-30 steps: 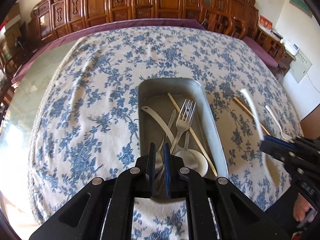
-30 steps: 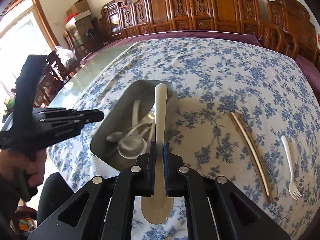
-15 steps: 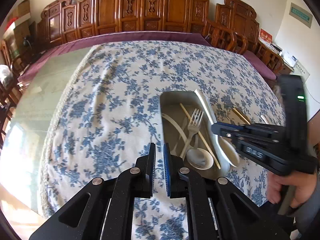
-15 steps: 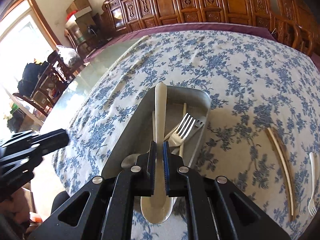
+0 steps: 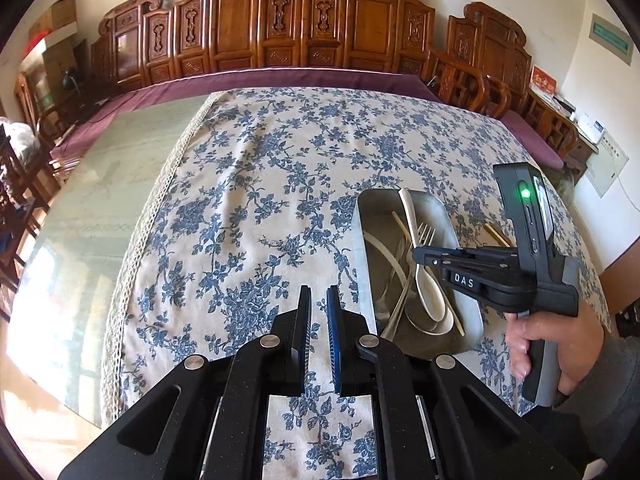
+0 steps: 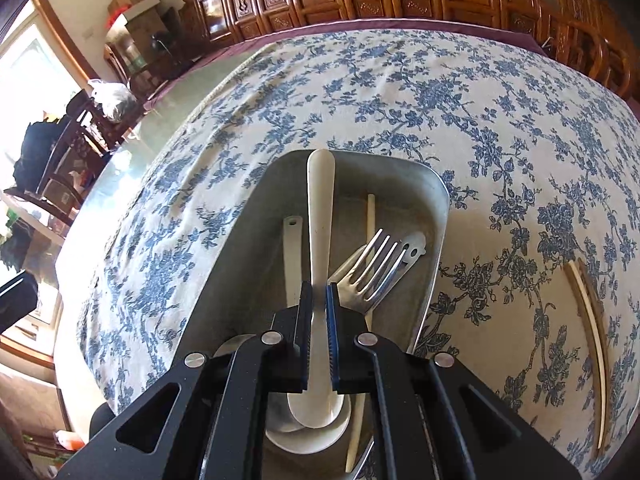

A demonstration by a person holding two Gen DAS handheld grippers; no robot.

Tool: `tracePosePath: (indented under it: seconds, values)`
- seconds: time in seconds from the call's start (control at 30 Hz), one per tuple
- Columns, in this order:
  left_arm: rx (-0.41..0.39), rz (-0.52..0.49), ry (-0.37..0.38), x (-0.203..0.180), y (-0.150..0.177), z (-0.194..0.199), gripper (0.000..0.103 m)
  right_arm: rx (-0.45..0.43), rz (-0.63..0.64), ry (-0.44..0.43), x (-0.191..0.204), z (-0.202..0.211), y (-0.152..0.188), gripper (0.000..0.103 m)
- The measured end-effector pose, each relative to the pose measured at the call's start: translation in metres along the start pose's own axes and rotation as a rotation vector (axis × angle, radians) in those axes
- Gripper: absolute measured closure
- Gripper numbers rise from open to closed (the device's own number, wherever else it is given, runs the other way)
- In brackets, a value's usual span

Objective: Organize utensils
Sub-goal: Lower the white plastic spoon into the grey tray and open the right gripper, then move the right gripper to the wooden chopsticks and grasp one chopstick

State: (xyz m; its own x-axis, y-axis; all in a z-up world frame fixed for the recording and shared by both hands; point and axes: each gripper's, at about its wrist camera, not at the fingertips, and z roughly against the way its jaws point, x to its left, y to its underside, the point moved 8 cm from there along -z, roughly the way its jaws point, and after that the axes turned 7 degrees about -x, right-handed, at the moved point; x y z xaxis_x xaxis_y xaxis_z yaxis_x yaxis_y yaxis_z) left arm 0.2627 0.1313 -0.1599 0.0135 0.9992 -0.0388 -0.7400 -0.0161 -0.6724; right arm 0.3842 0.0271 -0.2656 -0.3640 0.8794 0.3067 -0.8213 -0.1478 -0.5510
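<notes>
A grey metal tray (image 6: 440, 216) sits on the blue-flowered tablecloth, holding a metal fork (image 6: 376, 268), a white spoon (image 6: 292, 248), a chopstick (image 6: 371, 216) and other utensils. My right gripper (image 6: 319, 292) is shut on a cream spoon (image 6: 320, 208), held low over the tray with its handle pointing to the far end. In the left wrist view the same right gripper (image 5: 416, 256) hangs above the tray (image 5: 362, 248) with the cream spoon (image 5: 426, 284) in it. My left gripper (image 5: 318, 292) is shut on nothing, over the cloth to the left of the tray.
A pair of chopsticks (image 6: 592, 320) lies on the cloth right of the tray, and shows past it (image 5: 496, 234) in the left view. A person's hand (image 5: 552, 336) grips the right tool. Bare glass tabletop (image 5: 100, 208) lies left of the cloth. Carved wooden chairs (image 5: 304, 28) line the far side.
My right gripper has carried the cream spoon leftward and down over the tray. My left gripper has drawn back to the left, off the tray and over bare cloth.
</notes>
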Motion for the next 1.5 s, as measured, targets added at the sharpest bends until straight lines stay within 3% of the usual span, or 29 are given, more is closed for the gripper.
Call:
tracePosePath:
  seconds: [0.27, 0.5, 0.7, 0.73, 0.93, 1.03, 1.27, 1.5]
  values:
    - [0.001, -0.008, 0.007, -0.008, 0.002, 0.000, 0.096, -0.017, 0.016, -0.016, -0.004, 0.011, 0.001, 0.093]
    - [-0.009, -0.022, 0.015, -0.025, 0.000, 0.005, 0.095, -0.091, 0.064, -0.016, -0.015, 0.059, 0.006, 0.093]
    - [-0.020, -0.037, 0.012, -0.040, -0.002, 0.008, 0.054, -0.137, 0.120, 0.036, -0.043, 0.103, 0.025, 0.093]
    - [-0.022, -0.038, 0.009, -0.042, -0.002, 0.008, 0.042, -0.141, 0.121, 0.043, -0.048, 0.108, 0.028, 0.093]
    - [-0.050, -0.064, 0.022, -0.062, -0.005, 0.014, 0.020, -0.172, 0.112, 0.095, -0.089, 0.145, 0.048, 0.091]
    - [-0.050, -0.076, 0.025, -0.072, -0.005, 0.013, 0.018, -0.186, 0.092, 0.120, -0.110, 0.160, 0.056, 0.081]
    - [-0.056, -0.078, 0.048, -0.095, -0.003, 0.013, 0.017, -0.185, 0.050, 0.171, -0.165, 0.179, 0.071, 0.081]
    - [-0.049, -0.074, 0.066, -0.114, 0.003, 0.005, 0.017, -0.133, 0.052, 0.209, -0.206, 0.162, 0.081, 0.081]
